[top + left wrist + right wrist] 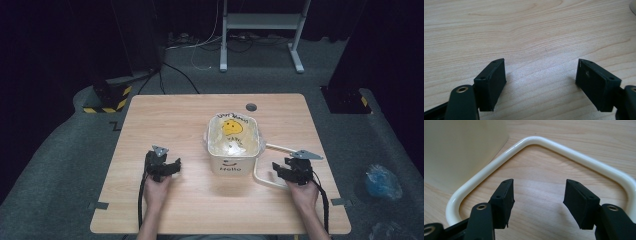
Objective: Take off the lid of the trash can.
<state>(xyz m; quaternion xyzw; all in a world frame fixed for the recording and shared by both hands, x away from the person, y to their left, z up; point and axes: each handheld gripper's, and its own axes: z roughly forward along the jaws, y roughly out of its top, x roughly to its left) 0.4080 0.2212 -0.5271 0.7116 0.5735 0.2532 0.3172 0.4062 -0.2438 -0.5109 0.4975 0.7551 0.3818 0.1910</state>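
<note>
At a light wooden table [165, 117], we held a two-jaw gripper in each hand beside a cream bucket [232, 162] marked "Hello", lined with a clear plastic bag [235, 137] printed with a yellow smiley; the bucket stood right of the table's middle, nearer the right edge than the left, its handle [260, 175] folded down flat on the wood and stretching from the bucket's right side toward the right near corner; the handle's long axis ran roughly from the far edge to the near edge, its closed bend pointing at us.

Our right gripper [292, 172] hung just over that bend, jaws apart and clamped on nothing, bare wood between the pads as its own camera saw them, the cream tube [499, 161] curving round ahead of them; our left gripper [162, 167] waited well apart to the left of the bucket, jaws spread wide over bare table [529, 32].

We judged the step to be catching the handle; to do it well, we thought the right jaws had to straddle one straight run of the tube squarely, dip low enough for the pads to get under its curve, then close before any lift; the left could steady the bucket's wall against tipping.
</note>
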